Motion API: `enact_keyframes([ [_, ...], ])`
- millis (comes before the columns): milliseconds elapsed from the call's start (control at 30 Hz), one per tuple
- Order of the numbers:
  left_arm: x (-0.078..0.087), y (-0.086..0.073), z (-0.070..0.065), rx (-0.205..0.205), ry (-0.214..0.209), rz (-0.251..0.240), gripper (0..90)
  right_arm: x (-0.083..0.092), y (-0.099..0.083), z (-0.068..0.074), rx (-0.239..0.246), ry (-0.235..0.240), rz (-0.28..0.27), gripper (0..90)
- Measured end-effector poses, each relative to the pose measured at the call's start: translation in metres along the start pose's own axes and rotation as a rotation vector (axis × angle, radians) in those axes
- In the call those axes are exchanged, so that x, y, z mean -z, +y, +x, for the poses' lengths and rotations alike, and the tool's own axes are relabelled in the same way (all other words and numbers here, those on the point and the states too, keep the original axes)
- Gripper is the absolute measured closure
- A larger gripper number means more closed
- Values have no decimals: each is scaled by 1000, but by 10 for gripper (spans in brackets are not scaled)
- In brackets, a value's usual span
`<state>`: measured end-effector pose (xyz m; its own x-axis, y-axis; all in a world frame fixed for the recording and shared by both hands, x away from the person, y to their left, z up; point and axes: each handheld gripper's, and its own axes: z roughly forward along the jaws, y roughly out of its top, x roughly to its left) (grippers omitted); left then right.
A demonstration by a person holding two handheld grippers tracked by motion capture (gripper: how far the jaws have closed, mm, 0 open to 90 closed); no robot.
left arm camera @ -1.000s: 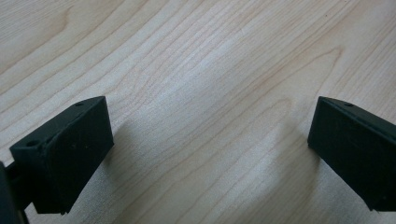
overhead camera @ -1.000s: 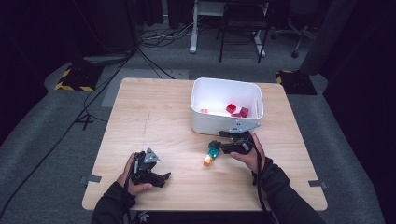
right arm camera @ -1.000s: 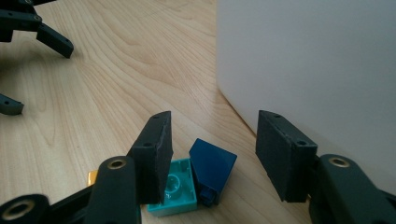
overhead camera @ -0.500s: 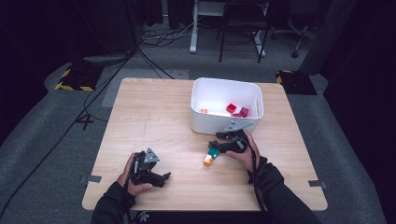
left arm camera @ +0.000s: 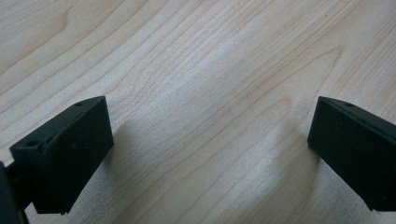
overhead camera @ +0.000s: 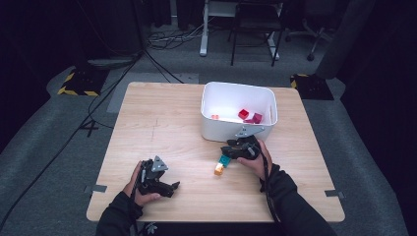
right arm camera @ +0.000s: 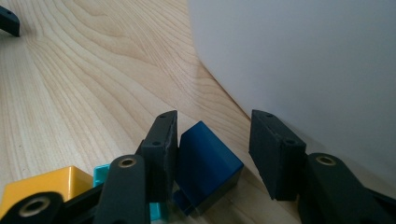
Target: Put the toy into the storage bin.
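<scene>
Right tongs (right arm camera: 212, 154): my two black jaws have just been closing around the dark blue plastic block (right arm camera: 205, 165). The left pad lies against the block's side; a gap remains between the block and the right pad, so the grip is narrow but not yet pressed on both sides. In the high view these tongs (overhead camera: 227, 153) sit just below the tub's near wall, in my right hand (overhead camera: 253, 158).

Dark blue plastic block: resting on the tabletop between my jaws, tilted, a teal plastic piece (right arm camera: 100, 173) just beside it at 9 o'clock.

Yellow-orange plastic block (right arm camera: 56, 184): at 9 o'clock of the teal piece; in the high view at 7 o'clock of the right tongs (overhead camera: 219, 170), near them.

White rectangular plastic tub (overhead camera: 211, 129): at 12 o'clock of the right tongs, close. Holds red plastic blocks (overhead camera: 250, 116) toward its right side and a small orange piece (overhead camera: 215, 117) at its left.

Left tongs (left arm camera: 210, 154): jaws wide apart, bare wood between them, nothing held. In the high view (overhead camera: 169, 188) they lie at 8 o'clock of the right tongs, well apart, in my left hand (overhead camera: 137, 184).

Pale wooden tabletop (overhead camera: 162, 123): carries all items.
</scene>
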<state>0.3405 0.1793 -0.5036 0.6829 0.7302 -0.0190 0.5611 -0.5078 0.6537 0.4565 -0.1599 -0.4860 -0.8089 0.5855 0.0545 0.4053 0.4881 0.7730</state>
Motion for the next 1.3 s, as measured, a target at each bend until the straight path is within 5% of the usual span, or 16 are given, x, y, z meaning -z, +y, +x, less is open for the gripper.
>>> enact_keyframes([
  [667, 0, 0, 0, 0, 1, -1, 3, -1, -13, 2, 17, -36, 23, 594],
  [1300, 0, 0, -1, 7, -8, 6, 4, 34, -16, 1, 48, -62, -38, 596],
])
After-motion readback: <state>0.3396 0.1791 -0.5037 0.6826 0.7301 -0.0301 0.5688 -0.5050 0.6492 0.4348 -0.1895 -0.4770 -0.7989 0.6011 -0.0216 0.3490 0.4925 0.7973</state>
